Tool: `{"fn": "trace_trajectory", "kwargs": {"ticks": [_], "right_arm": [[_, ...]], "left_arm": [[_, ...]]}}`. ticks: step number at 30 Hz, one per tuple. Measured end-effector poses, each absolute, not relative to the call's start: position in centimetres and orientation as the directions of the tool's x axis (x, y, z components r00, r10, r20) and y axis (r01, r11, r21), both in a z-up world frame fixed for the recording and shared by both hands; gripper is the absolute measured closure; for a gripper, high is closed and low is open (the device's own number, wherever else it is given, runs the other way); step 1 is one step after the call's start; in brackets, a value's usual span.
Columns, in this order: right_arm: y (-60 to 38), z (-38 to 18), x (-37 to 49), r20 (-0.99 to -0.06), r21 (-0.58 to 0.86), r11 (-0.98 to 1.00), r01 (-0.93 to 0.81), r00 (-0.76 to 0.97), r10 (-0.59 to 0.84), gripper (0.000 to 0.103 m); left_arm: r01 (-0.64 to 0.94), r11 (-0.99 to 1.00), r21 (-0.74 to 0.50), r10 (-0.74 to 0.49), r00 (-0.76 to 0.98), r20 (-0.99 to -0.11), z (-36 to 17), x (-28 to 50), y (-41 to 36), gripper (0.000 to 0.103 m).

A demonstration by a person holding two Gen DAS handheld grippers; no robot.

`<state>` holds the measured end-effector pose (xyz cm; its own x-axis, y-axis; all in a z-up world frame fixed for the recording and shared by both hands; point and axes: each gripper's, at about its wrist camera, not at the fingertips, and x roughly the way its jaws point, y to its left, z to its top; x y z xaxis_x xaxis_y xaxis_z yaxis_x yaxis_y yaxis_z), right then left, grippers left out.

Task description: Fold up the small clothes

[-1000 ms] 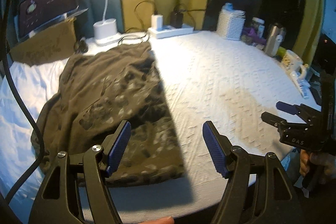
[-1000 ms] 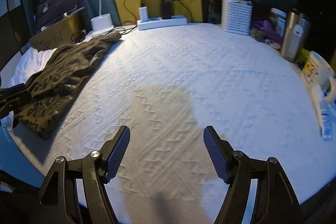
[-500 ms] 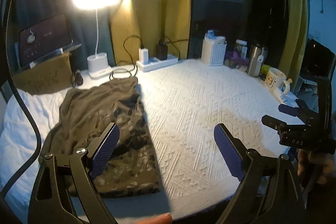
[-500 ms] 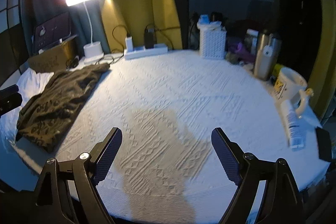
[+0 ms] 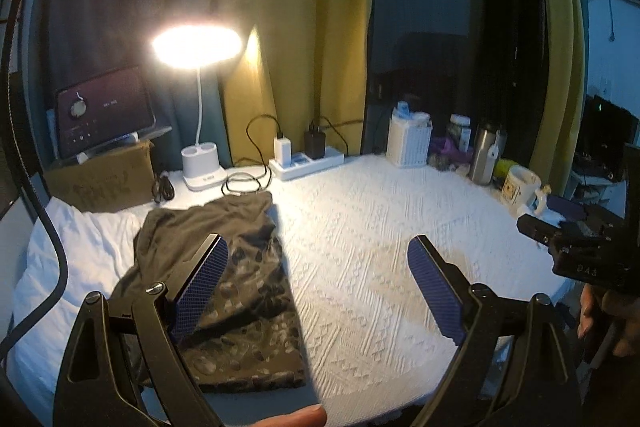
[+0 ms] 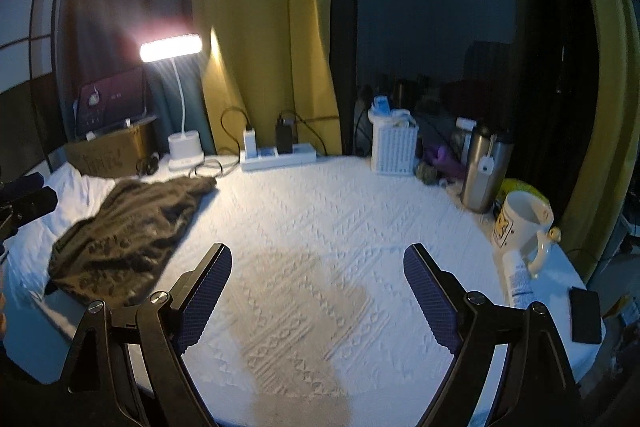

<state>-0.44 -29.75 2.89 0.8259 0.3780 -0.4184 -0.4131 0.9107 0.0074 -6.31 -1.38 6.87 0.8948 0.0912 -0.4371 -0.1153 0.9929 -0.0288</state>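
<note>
A dark olive patterned garment point(image 5: 224, 279) lies folded lengthwise on the left side of the white textured table point(image 5: 380, 247); it also shows in the right wrist view point(image 6: 128, 235). My left gripper point(image 5: 316, 287) is open and empty, raised above the table's near edge, just right of the garment. My right gripper point(image 6: 316, 291) is open and empty, raised above the middle front of the table point(image 6: 340, 219); it also shows at the right edge of the left wrist view point(image 5: 576, 247). The left gripper's tip shows at the left edge of the right wrist view point(image 6: 24, 199).
A lit desk lamp point(image 5: 200, 87), a power strip with chargers point(image 5: 308, 159), a white basket point(image 5: 408, 143), a steel flask point(image 6: 480, 171) and a mug point(image 6: 524, 223) line the back and right. A white pillow point(image 5: 60, 259), a cardboard box point(image 5: 104, 179) and a phone point(image 6: 586, 315) are nearby.
Both grippers have risen and drawn back from the table and opened wider. The garment has not moved.
</note>
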Motion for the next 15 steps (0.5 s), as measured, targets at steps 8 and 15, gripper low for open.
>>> {"fn": "trace_trajectory", "kwargs": {"ticks": [8, 15], "right_arm": [[-29.2, 5.6, -1.6, -0.375, 0.027, 0.912, -0.409, 0.842, 0.388, 0.014], [-28.5, 7.8, -3.2, -0.318, 0.009, 0.903, -0.43, 0.855, 0.41, 0.013]], "left_arm": [[-0.127, 0.992, 0.017, 0.124, 0.914, -0.387, 8.9, -7.2, -1.7, 0.012], [-0.162, 0.986, 0.026, 0.161, 0.921, -0.354, 9.8, -8.0, -1.0, 0.012]]}}
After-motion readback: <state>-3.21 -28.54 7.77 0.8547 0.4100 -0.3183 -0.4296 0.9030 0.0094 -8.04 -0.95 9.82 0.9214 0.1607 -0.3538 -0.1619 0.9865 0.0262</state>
